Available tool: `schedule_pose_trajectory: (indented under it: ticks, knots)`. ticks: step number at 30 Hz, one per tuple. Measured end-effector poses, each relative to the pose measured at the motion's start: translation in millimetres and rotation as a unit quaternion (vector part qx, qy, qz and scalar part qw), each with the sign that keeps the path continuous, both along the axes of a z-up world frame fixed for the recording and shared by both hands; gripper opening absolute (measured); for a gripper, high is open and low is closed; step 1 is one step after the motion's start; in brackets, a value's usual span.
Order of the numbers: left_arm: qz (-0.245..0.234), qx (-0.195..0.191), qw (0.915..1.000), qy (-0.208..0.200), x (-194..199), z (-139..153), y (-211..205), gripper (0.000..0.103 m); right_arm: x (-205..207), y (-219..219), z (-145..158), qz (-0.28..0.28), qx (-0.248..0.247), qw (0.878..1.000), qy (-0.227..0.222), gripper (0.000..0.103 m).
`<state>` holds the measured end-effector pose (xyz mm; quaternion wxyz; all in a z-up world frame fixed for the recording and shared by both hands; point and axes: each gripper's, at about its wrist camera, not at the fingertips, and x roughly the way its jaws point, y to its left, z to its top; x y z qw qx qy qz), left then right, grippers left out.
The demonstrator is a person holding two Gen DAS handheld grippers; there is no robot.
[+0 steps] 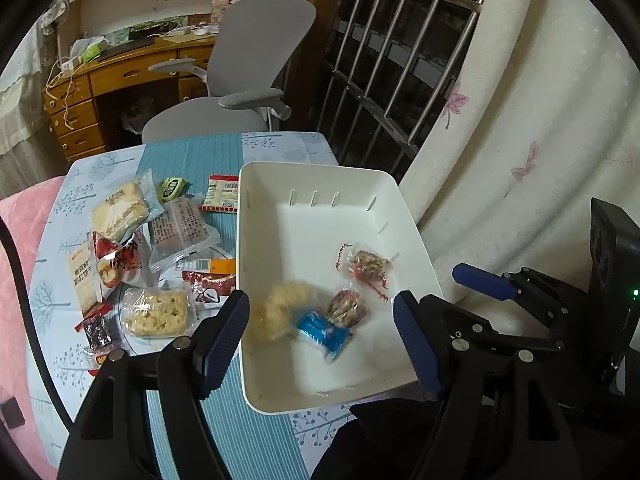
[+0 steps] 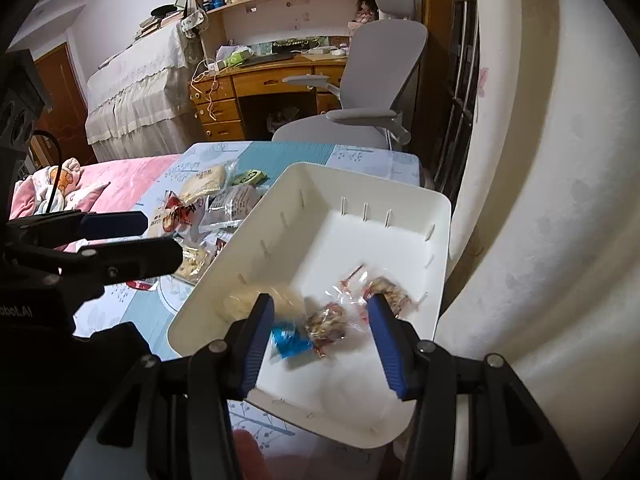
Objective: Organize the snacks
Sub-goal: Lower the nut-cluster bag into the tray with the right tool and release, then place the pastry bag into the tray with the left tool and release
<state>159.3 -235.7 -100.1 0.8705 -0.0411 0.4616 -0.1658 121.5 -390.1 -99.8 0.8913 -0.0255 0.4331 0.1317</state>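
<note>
I have both grippers over the white bin [image 1: 256, 240], where sorted snacks go. My left gripper [image 1: 322, 340] has its fingers apart, empty; a blurred pale puff snack [image 1: 278, 312] below looks freshly dropped. My right gripper [image 2: 320, 344] is parted, empty. Unsorted packets [image 1: 156, 312] wait on the surface [image 1: 240, 432].

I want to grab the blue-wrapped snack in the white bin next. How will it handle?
The blue-wrapped snack looks small, so probably light. Its glossy foil may be slippery, and the crimped end would likely flex. It touches a clear-wrapped nut cluster, which may get nudged.
</note>
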Motion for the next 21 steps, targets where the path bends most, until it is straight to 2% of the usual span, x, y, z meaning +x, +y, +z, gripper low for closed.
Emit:
schedule_pose_trajectory:
  ticks: [7,12,21]
  knots:
    - [0.026,0.002,0.9996,0.009,-7.5,-5.2,13.1,0.073,1.6,6.0,-7.6,0.019,0.011,1.000,0.017,0.049]
    - [0.053,0.005,0.9981,0.031,-16.9,-14.7,32.5,0.073,-1.8,20.5,-16.6,0.036,0.019,0.998,0.038,0.049]
    - [0.128,0.025,0.9900,0.052,-40.6,-30.3,88.8,0.073,-10.9,57.0,-32.6,0.048,0.033,0.996,0.066,0.049]
